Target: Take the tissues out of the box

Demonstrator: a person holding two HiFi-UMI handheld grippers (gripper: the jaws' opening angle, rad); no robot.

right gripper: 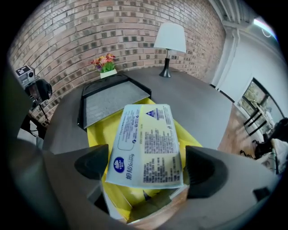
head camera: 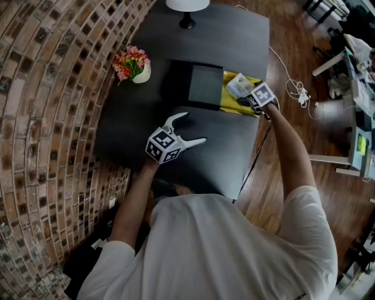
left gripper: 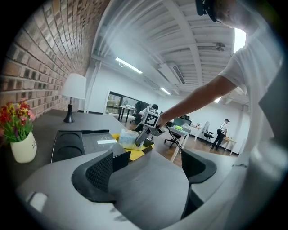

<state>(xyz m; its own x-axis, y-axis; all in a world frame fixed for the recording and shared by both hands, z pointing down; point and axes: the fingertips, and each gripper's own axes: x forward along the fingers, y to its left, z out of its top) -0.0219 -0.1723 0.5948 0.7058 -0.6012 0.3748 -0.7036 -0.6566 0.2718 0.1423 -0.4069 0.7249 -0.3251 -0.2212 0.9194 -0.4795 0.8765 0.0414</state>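
Note:
A pale tissue pack [right gripper: 148, 143] with blue print lies across my right gripper [right gripper: 146, 168], whose pads press on its two long sides. The pack hangs over an open yellow box [right gripper: 101, 130] at the table's right edge. The head view shows the same pack [head camera: 239, 85] above the box [head camera: 234, 105], with the right gripper [head camera: 247, 95] on it. My left gripper [head camera: 194, 128] stands open over the bare dark tabletop nearer the person, nothing between its fingers [left gripper: 101, 173]. From the left gripper view, the pack [left gripper: 127, 137] and the right gripper [left gripper: 139, 140] show beyond it.
A flat black tray [head camera: 202, 85] lies just left of the yellow box. A flower pot [head camera: 133, 64] stands at the table's left and a white lamp [head camera: 186, 12] at the far end. A curved brick wall bounds the left; wooden floor and cables lie to the right.

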